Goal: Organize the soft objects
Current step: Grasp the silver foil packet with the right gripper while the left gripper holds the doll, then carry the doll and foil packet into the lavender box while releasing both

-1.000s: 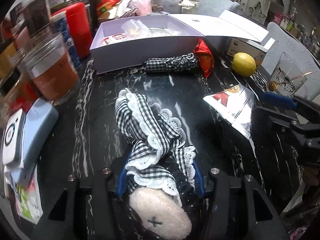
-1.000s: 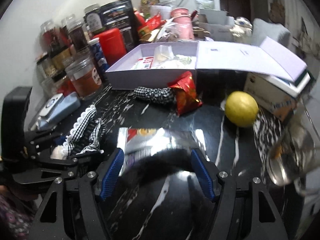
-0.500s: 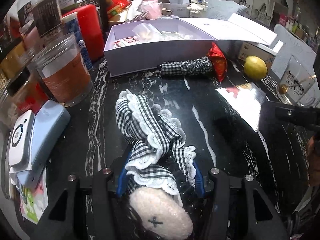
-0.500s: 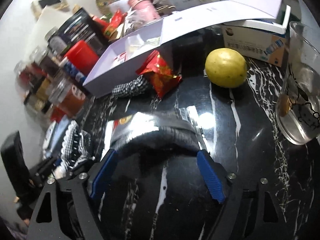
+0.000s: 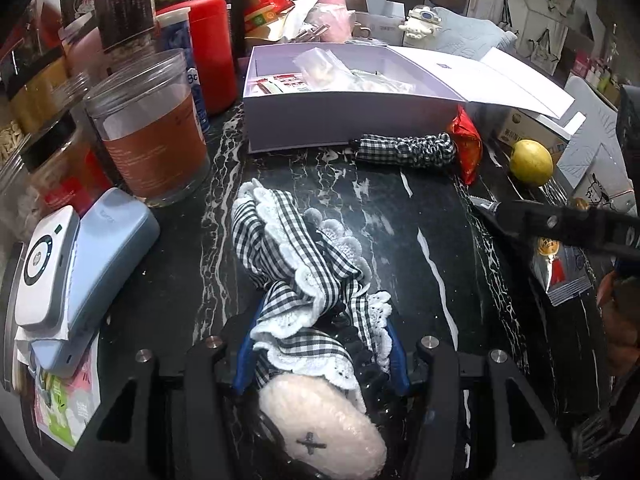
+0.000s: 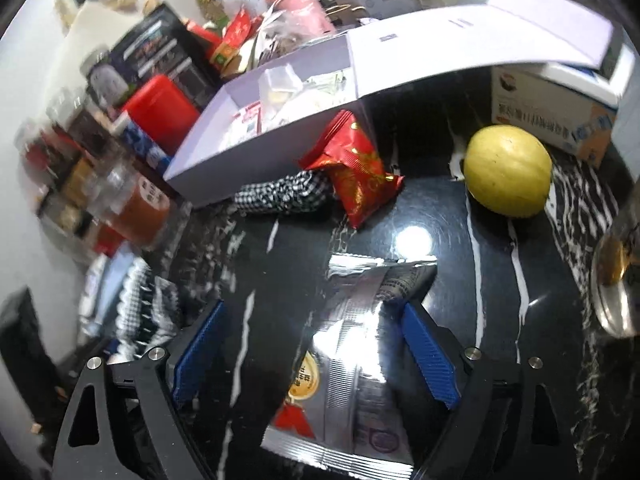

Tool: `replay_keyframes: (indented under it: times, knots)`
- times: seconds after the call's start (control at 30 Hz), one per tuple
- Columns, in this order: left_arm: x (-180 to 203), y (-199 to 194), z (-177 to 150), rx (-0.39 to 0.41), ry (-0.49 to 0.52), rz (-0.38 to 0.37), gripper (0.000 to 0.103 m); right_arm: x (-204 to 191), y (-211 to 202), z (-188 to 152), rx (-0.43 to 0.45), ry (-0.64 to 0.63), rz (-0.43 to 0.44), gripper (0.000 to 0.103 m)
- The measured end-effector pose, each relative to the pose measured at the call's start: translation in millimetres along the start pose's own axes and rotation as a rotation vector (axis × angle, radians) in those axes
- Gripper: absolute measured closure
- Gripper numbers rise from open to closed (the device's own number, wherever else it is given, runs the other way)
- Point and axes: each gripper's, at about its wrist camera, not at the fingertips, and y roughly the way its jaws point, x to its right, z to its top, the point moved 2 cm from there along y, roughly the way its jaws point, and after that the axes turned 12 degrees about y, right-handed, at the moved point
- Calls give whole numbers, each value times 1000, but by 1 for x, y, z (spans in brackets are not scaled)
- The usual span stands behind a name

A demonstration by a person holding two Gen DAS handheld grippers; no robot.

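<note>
My left gripper [image 5: 320, 340] is shut on a black-and-white checked frilly cloth [image 5: 296, 256] with a fluffy pink piece [image 5: 320, 424] near the camera; the cloth trails forward over the black marble table [image 5: 400, 208]. A second checked cloth [image 5: 404, 150] lies against the open lilac box [image 5: 340, 120], also in the right wrist view [image 6: 284, 196]. My right gripper [image 6: 312, 344] is open, its blue pads on either side of a silver snack packet [image 6: 352, 380] lying flat on the table. The held frilly cloth shows blurred at left [image 6: 140, 312].
A red snack bag [image 6: 356, 168] leans on the box [image 6: 280, 132]. A lemon [image 6: 506, 170], a carton [image 6: 556, 116] and a glass [image 6: 620, 272] stand right. Jars [image 5: 148, 128], a red canister [image 5: 210, 52] and a blue case [image 5: 100, 260] crowd the left.
My right gripper has moved forward and down over the silver packet, which now lies between its open pads. My left gripper keeps its hold on the frilly cloth and has shifted little.
</note>
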Motion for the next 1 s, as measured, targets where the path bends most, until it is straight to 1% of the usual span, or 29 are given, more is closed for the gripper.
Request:
replay_keyframes:
  times: [0.13, 0.2, 0.3, 0.4, 0.47, 0.5, 0.57, 0.67, 0.77, 0.93, 1.0]
  knots:
    - [2, 3, 0, -5, 13, -7, 51, -1, 3, -6, 5, -43, -52, 14]
    - [1, 5, 0, -10, 8, -13, 51, 2, 4, -9, 7, -60, -98, 15]
    - [-2, 9, 1, -13, -6, -27, 51, 7, 6, -14, 18, -87, -167, 22]
    - [-3, 11, 2, -7, -5, -25, 51, 9, 4, -16, 39, -104, -176, 33]
    - [-3, 11, 2, 2, -10, -22, 51, 10, 3, -16, 50, -118, -196, 51]
    - [-3, 10, 2, 9, -16, -23, 54, 10, 3, -17, 56, -129, -208, 54]
    - [-5, 9, 1, 17, -26, -34, 56, 10, 1, -17, 56, -135, -191, 61]
    - [-6, 5, 2, 28, -46, -60, 57, 10, -3, -21, 53, -132, -163, 64]
    - [-4, 1, 5, 41, -47, -86, 57, 9, -8, -26, 53, -128, -138, 65]
    - [2, -9, 12, 68, -55, -149, 57, 5, -24, -33, 86, -141, -118, 65]
    - [6, -15, 16, 80, -39, -155, 57, 4, -29, -33, 89, -133, -97, 65]
